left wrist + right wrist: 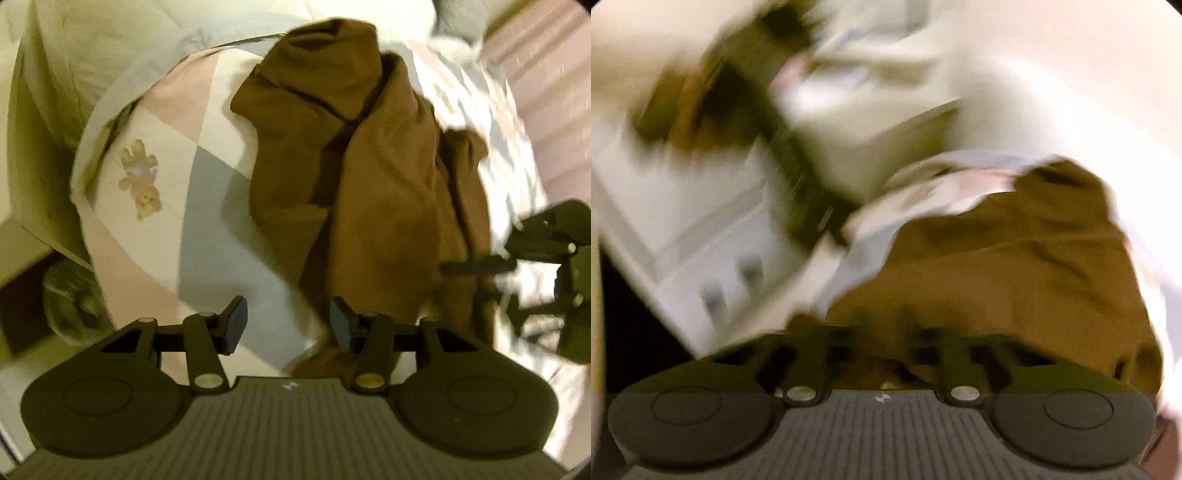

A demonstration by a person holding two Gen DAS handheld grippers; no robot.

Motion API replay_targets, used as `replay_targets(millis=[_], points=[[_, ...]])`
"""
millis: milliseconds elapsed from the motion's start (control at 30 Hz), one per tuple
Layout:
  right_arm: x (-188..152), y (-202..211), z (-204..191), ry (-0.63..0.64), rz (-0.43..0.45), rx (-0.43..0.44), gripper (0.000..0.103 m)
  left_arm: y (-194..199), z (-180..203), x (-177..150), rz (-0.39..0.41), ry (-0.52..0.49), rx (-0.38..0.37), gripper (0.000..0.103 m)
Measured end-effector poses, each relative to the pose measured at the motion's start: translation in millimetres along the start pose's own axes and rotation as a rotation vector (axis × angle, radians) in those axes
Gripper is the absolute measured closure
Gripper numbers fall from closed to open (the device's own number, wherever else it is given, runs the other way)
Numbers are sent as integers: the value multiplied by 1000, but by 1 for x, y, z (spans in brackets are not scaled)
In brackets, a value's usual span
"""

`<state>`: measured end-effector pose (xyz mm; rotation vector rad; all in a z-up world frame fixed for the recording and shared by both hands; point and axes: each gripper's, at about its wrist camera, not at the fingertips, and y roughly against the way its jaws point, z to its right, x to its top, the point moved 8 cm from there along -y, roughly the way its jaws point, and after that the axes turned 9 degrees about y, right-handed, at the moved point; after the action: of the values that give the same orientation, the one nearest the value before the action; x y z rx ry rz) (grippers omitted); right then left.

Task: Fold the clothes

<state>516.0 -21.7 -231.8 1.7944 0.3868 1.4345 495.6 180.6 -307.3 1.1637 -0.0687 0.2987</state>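
Item one, as I read my left wrist feed: a brown garment (pixel 369 177) lies crumpled in loose folds on a bedspread (pixel 207 192) patchworked in pink, grey and white with a teddy-bear print (pixel 142 181), and my left gripper (pixel 288 323) hovers above the cloth's near edge with its jaws parted and nothing between them. Item two: my right gripper (pixel 546 266) shows at the right rim of that view, beside the garment's right edge. Its own feed is badly smeared by motion blur, showing brown cloth ahead and white furniture (pixel 701 229) to the left, so I cannot tell how its jaws stand.
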Motion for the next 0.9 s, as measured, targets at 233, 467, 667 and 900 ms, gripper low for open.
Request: replay_targets(millis=[233,467,667,900], points=[[8,57,102,-217,112,-298,82,-14,-18,33,54,265,-40,54],[27,-3,126,-417,77,-335,50,-44,-27,51,90,384,-51,46],[44,-66,160,-616,-9,-403,30,-70,-25,46,47,447,-80,53],[20,-84,182,-740,-165,-480,87,-85,-16,46,34,445,-99,65]])
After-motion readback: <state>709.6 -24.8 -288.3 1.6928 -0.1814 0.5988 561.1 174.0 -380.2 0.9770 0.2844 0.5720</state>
